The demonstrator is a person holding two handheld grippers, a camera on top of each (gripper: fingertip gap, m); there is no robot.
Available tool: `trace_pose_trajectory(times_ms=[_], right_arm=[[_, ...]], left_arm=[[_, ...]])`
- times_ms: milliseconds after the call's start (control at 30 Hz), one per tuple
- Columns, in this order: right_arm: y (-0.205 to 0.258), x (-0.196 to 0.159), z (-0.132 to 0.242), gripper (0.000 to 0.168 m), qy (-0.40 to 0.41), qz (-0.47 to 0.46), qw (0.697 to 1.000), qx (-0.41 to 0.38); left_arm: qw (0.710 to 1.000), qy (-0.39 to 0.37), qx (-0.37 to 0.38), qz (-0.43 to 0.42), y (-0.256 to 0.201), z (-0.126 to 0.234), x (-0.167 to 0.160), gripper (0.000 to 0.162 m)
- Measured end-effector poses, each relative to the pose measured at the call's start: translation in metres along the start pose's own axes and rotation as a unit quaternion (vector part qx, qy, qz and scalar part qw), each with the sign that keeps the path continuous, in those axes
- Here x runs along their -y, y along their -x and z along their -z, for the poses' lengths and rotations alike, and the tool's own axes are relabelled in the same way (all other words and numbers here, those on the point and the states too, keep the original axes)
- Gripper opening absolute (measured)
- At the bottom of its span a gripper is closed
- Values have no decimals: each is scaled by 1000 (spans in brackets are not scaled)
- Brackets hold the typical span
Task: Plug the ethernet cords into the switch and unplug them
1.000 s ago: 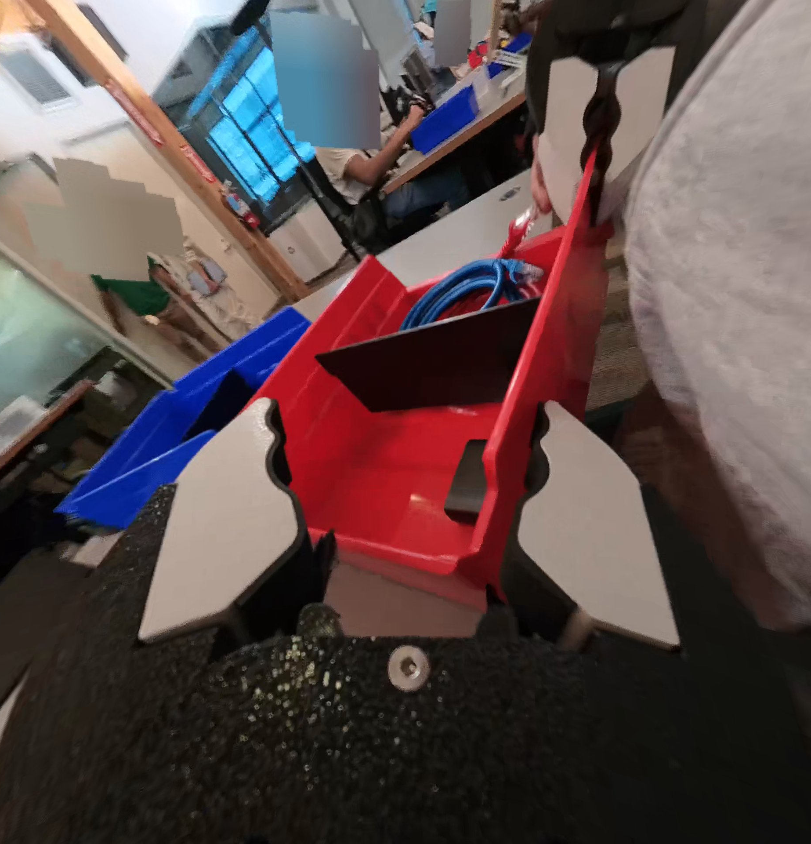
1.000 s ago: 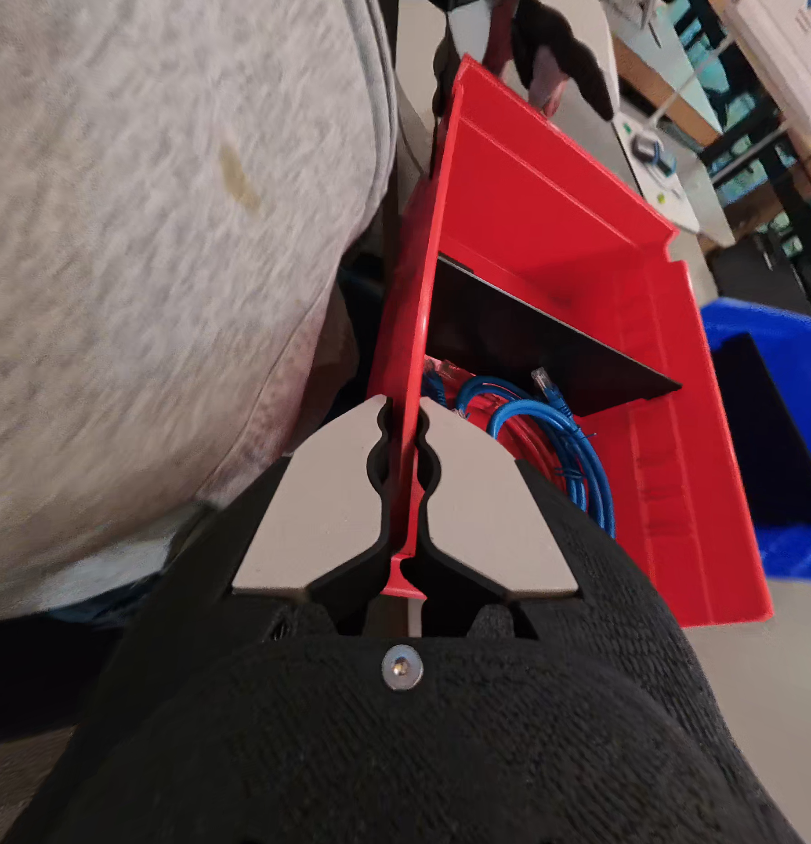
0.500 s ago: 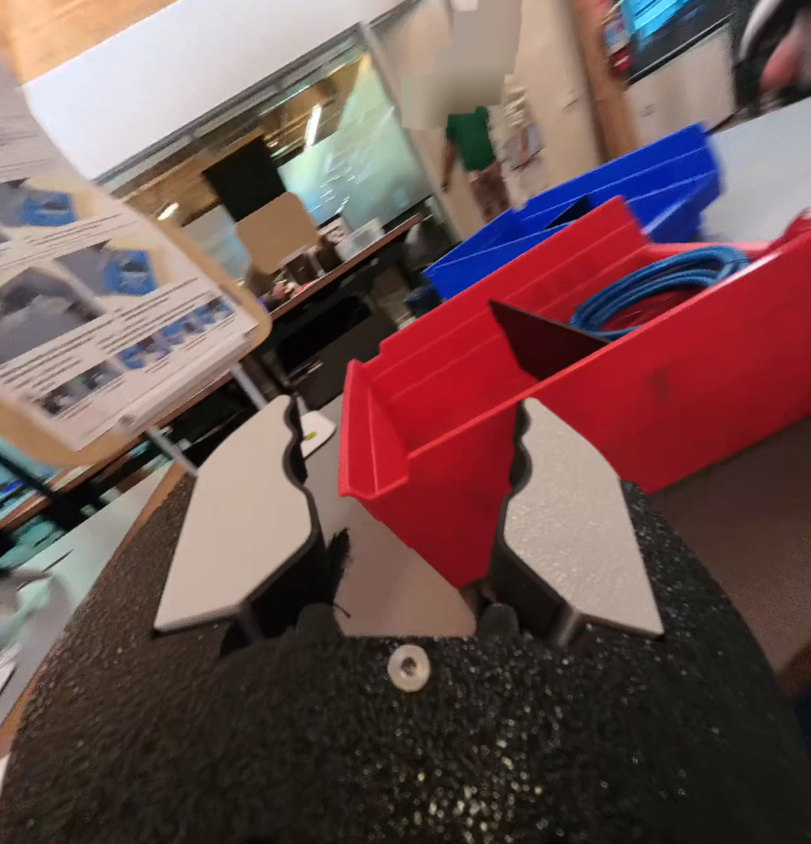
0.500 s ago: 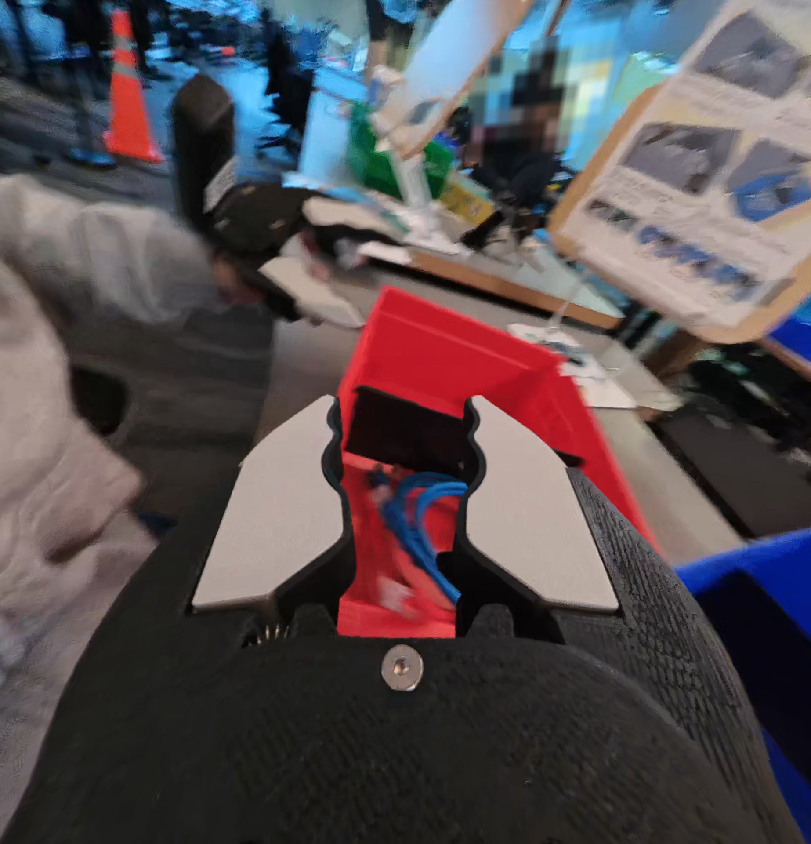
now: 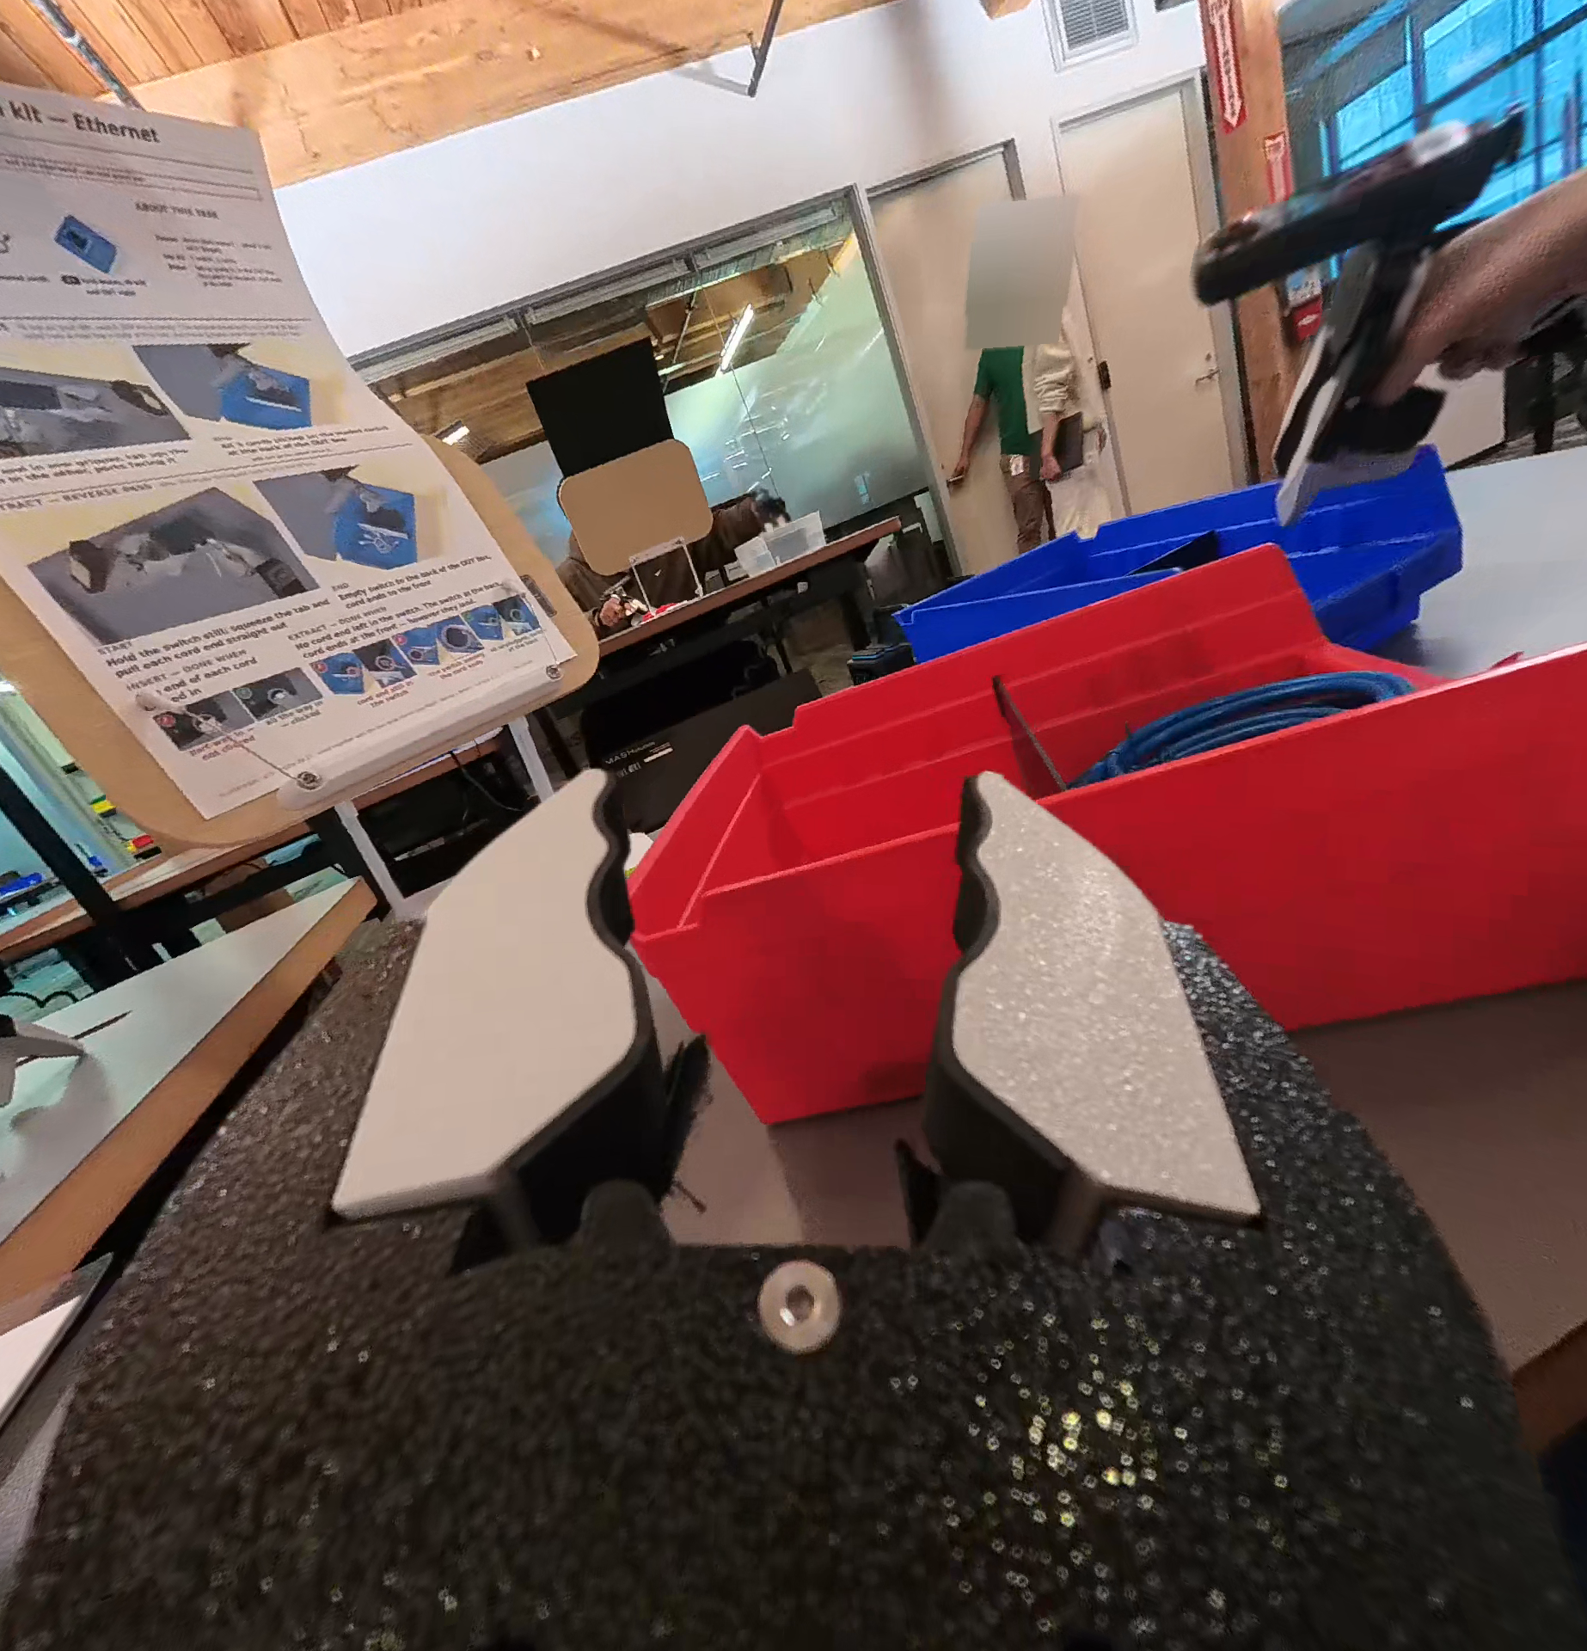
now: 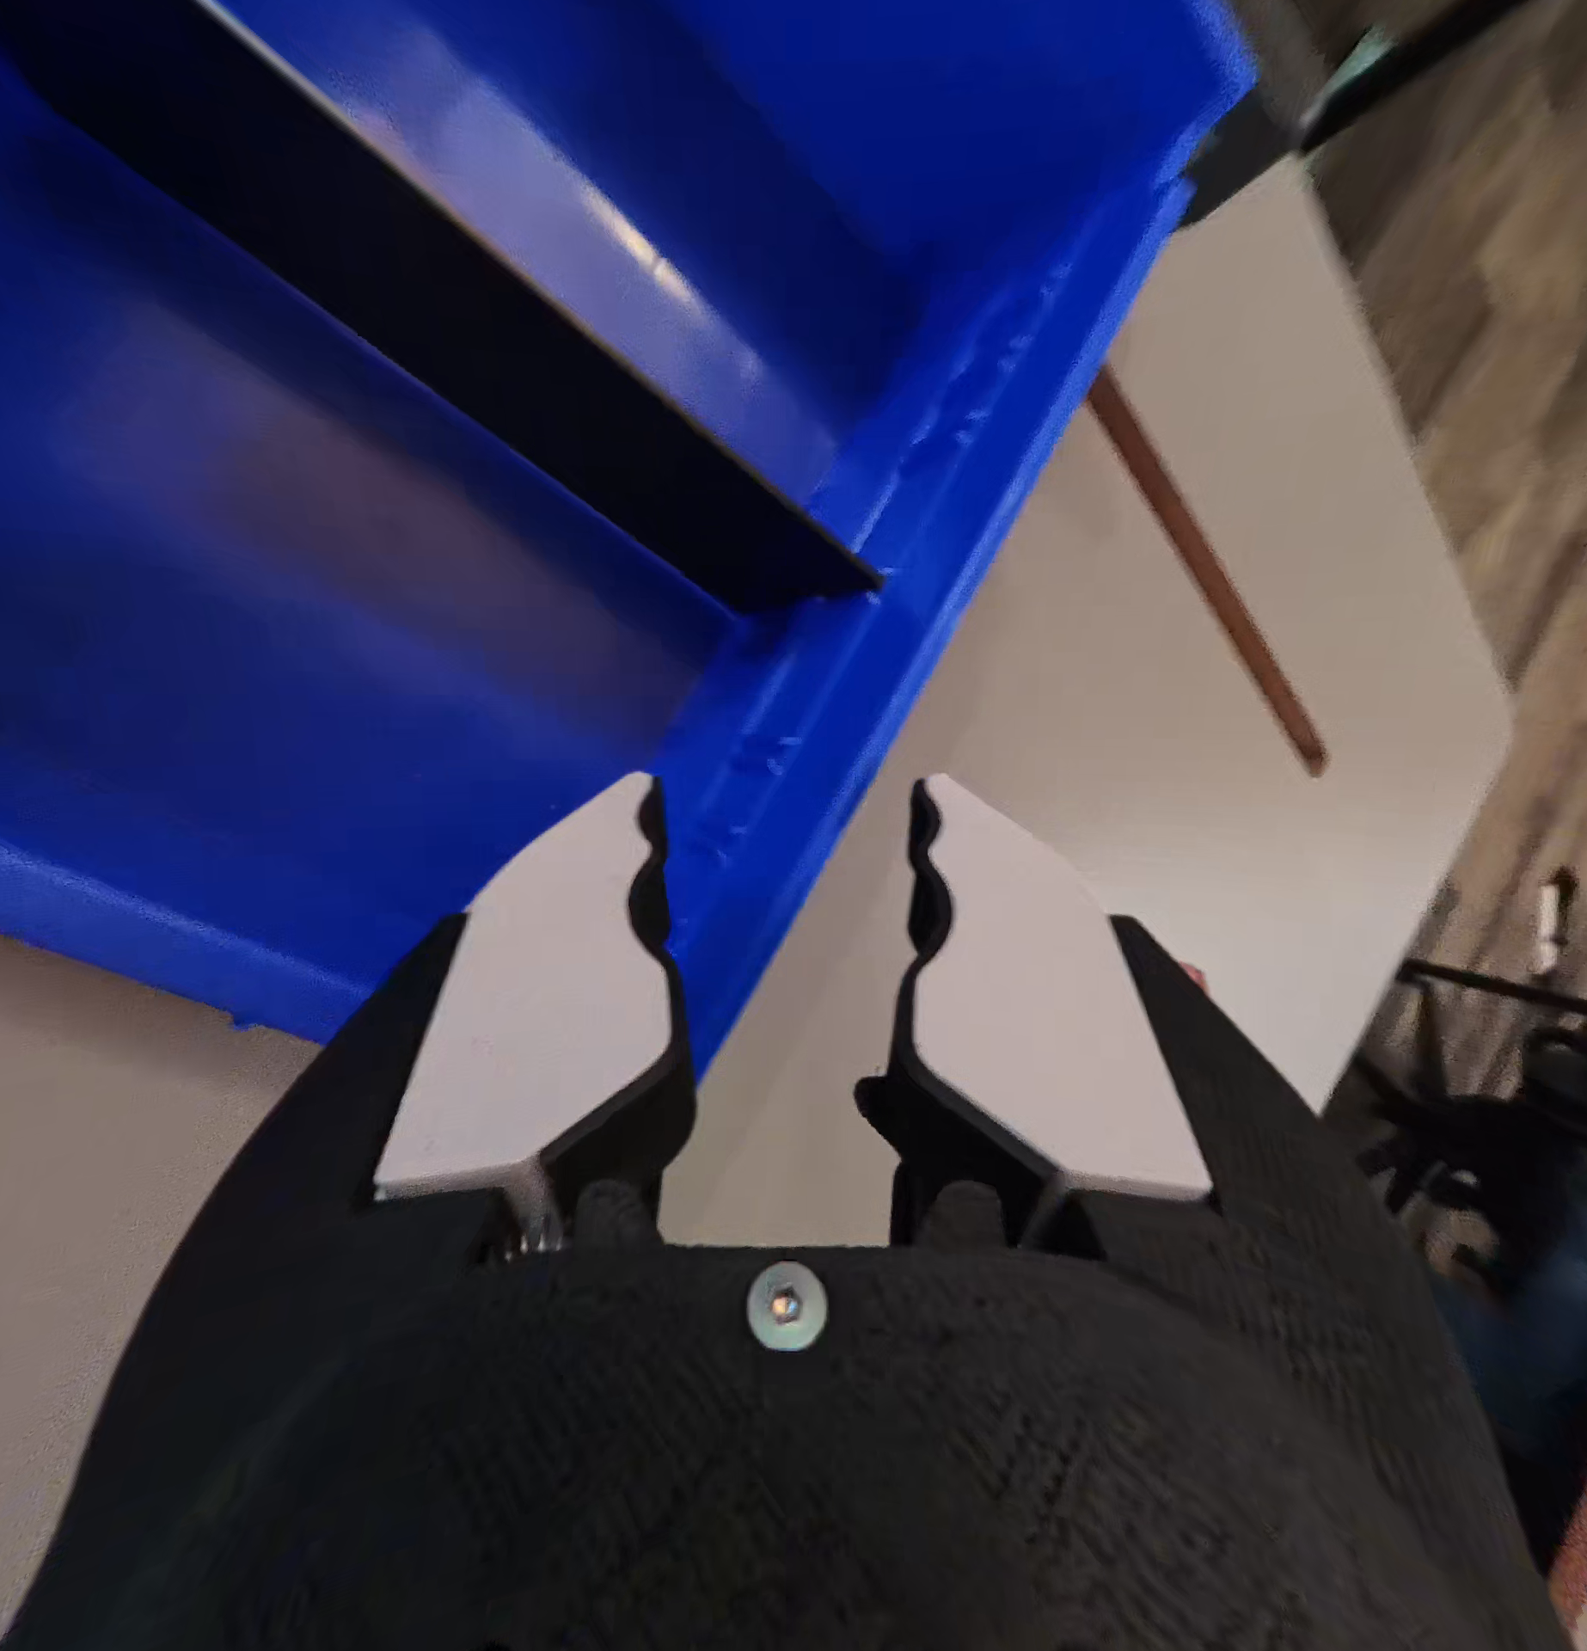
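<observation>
A red bin point(image 5: 1308, 858) stands on a table point(image 5: 1415, 1126), with a black divider point(image 5: 1022, 741) and a coil of blue cable point(image 5: 1236, 715) inside. My left gripper point(image 5: 790, 804) is open, and the bin's near corner lies between its fingers. I cannot tell whether they touch. My right gripper point(image 6: 785, 795) is open and straddles the side wall of a blue bin point(image 6: 772, 715) that has a black divider point(image 6: 415, 304). It also shows in the left wrist view point(image 5: 1344, 375), held by a hand above the blue bin point(image 5: 1219, 563).
A curved board with an instruction sheet point(image 5: 191, 465) stands at the left, with another table point(image 5: 147, 1027) below it. The blue bin sits on a white table point(image 6: 1129, 643). Two people point(image 5: 1031, 447) stand by a far door. My right fingertips sit around 50 centimetres from my left ones.
The red bin was held tilted, my right gripper shut on its wall. It now rests level on the table. My right gripper let go, opened and moved over to the blue bin.
</observation>
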State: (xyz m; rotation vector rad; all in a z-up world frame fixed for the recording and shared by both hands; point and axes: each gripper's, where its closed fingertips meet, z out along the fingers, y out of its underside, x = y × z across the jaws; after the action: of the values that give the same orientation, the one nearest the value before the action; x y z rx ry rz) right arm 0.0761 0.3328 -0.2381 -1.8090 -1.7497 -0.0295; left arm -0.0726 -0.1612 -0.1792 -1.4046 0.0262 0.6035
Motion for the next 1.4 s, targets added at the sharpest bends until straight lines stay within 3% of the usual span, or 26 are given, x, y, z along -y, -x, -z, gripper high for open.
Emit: trace_pose_trajectory(times_ms=[133, 300, 600, 633, 733, 767, 867, 967, 1067, 1167, 1233, 1300, 1400], right_arm=[[-21, -5, -10, 16, 31, -14, 999, -32], [-59, -39, -10, 13, 47, -61, 996, -41], [-146, -179, 15, 14, 130, -194, 963, -135], [-151, -192, 19, 14, 136, -201, 960, -142], [-156, -216, 28, 15, 131, -209, 959, -140], [-158, -218, 33, 16, 126, -202, 960, -147], [-172, -191, 63, 27, 52, -151, 966, -205], [-150, -126, 92, 29, -74, -95, 973, -197], [-81, -58, 105, 29, -170, -31, 979, -103], [14, -3, 111, 29, -242, 39, 969, 44], [79, 19, 116, 31, -281, 108, 943, 140], [121, 29, 108, 34, -279, 150, 933, 173], [166, 43, 98, 43, -258, 116, 922, 264]], left_arm=[[1000, 3, -11, -2, -9, -2, 0, 70], [1000, 9, -24, -11, -15, -6, -4, 69], [998, 41, -38, -18, -21, -21, -17, 64], [998, 57, -38, -18, -20, -22, -21, 59], [996, 83, -24, -27, -13, -22, -28, 13], [996, 88, -21, -26, -11, -21, -30, 5], [989, 145, -35, -14, -10, -17, -46, 0], [973, 218, -72, 15, -19, -14, -67, 0], [961, 257, -93, 35, -26, -20, -79, 0], [952, 288, -102, 9, -30, -34, -81, 0], [946, 306, -101, -44, -28, -47, -80, 0], [933, 328, -92, -114, -23, -62, -83, 0], [914, 347, -102, -186, -26, -87, -88, 0]])
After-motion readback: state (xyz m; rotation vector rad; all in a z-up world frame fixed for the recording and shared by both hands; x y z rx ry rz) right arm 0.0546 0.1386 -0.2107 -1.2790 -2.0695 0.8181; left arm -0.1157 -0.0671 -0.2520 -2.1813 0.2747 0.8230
